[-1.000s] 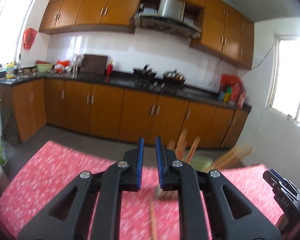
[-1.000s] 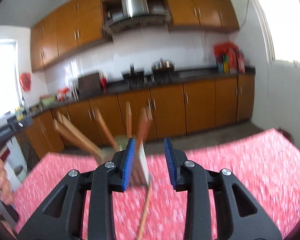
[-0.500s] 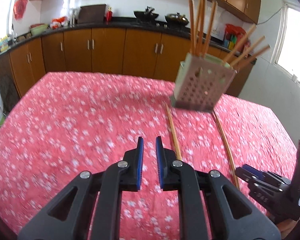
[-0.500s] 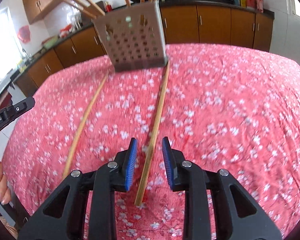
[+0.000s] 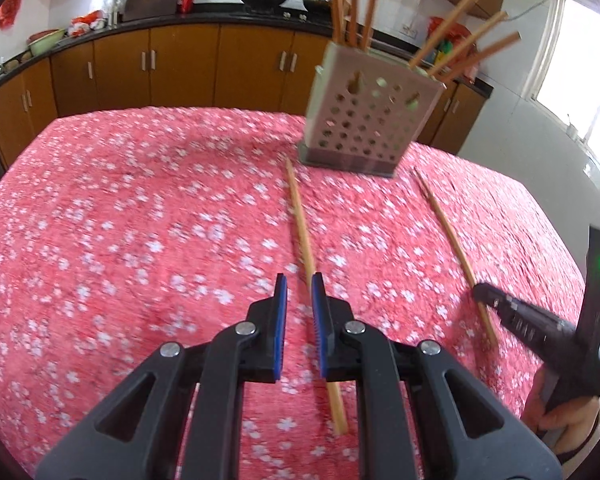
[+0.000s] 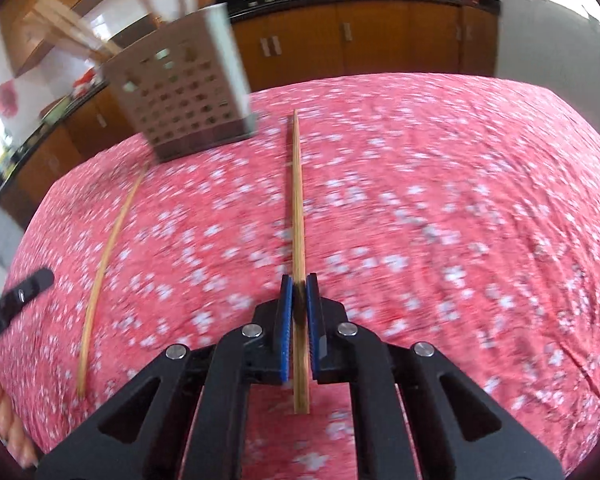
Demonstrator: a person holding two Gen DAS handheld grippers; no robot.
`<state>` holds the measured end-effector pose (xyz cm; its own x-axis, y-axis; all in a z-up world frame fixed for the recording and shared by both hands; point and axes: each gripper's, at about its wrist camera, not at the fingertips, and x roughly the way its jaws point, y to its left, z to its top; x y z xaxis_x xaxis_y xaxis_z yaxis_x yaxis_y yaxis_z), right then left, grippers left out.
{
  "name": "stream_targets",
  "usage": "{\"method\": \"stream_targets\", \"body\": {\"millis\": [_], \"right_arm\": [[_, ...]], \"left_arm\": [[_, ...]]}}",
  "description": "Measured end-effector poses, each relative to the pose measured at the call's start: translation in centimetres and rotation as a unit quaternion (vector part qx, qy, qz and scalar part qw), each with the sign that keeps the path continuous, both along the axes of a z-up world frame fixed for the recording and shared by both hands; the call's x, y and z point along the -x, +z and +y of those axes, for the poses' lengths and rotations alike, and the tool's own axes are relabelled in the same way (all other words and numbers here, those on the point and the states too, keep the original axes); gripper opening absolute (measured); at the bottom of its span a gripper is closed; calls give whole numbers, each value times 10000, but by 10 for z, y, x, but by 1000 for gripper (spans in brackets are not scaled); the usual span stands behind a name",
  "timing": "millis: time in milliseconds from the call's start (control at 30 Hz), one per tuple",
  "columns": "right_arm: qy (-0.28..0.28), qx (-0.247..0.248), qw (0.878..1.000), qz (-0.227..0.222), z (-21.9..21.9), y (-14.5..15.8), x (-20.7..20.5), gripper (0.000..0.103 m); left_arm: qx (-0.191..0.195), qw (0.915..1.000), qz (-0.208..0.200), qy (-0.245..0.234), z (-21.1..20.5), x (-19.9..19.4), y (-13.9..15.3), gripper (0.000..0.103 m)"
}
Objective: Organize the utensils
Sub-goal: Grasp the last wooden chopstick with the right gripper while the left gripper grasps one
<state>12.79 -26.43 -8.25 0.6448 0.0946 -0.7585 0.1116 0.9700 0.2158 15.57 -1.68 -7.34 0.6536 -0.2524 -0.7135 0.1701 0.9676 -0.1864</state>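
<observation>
A perforated grey utensil holder [image 5: 370,120] with several chopsticks upright in it stands at the table's far side; it also shows in the right wrist view [image 6: 180,96]. Two loose chopsticks lie on the red floral cloth. My right gripper [image 6: 299,282] is shut on the near end of one chopstick [image 6: 297,200], which shows in the left wrist view as the right-hand chopstick [image 5: 446,228]. My left gripper [image 5: 299,282] is nearly shut and empty, just left of the other chopstick [image 5: 304,236], seen from the right wrist [image 6: 108,248].
The table is covered by a red cloth with white flowers [image 5: 140,220]. Brown kitchen cabinets [image 5: 160,64] and a dark counter with pots stand behind it. A window [image 5: 580,52] is at the right.
Both grippers tilted down from the kitchen view toward the table and dropped close to it. The right gripper closed on a chopstick's near end. The left moved beside the other chopstick.
</observation>
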Motion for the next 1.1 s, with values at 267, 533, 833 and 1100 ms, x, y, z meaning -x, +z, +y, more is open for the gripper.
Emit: {"method": "stream_targets", "body": {"millis": [267,533,833,1100], "right_arm": [[-19,25,10000,-32,-9,-1,2,8],[184,82,9998,-38,-2,-1,2,8],[341,345,9988,-112,9,1,-17,8],[163,590,9981,-63,0,-3,-46,8]], "left_arm": [[-278,9989,329,-185,-24,-5,-25,13],[-559,9979,305,73,-17,-13,-30,8],[-761,9936,332,769,36,-52,-28,8],[-809,9926,215,884,55,-74,-30,10]]}}
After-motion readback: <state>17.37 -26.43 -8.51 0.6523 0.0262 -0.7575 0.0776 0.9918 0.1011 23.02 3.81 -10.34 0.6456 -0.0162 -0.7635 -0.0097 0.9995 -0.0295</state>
